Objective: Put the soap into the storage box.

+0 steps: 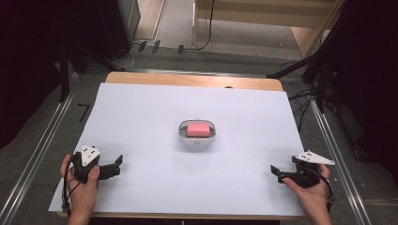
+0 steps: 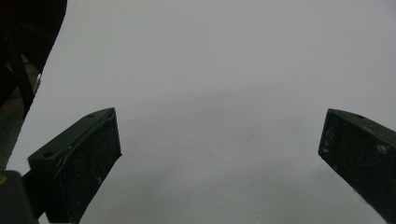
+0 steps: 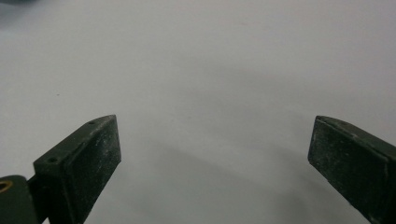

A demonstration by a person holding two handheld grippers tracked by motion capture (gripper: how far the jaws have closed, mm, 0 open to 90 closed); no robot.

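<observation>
At the table's near left corner, the left gripper [image 1: 117,165], matte black with scuffed flat jaws, rested wide apart on smooth white paper [image 1: 141,117]. At centre sat a rounded white dish [image 1: 197,137] holding a pink block [image 1: 199,129], its long axis running left-right. The right gripper [image 1: 274,171] gaped likewise. Grey carpet [image 1: 37,136] surrounded the wooden table [image 1: 187,79].

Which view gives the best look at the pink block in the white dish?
The high view: the pink block sits in the white dish at mid-table. Both gripper views look at bare white sheet between open fingers instead.
</observation>
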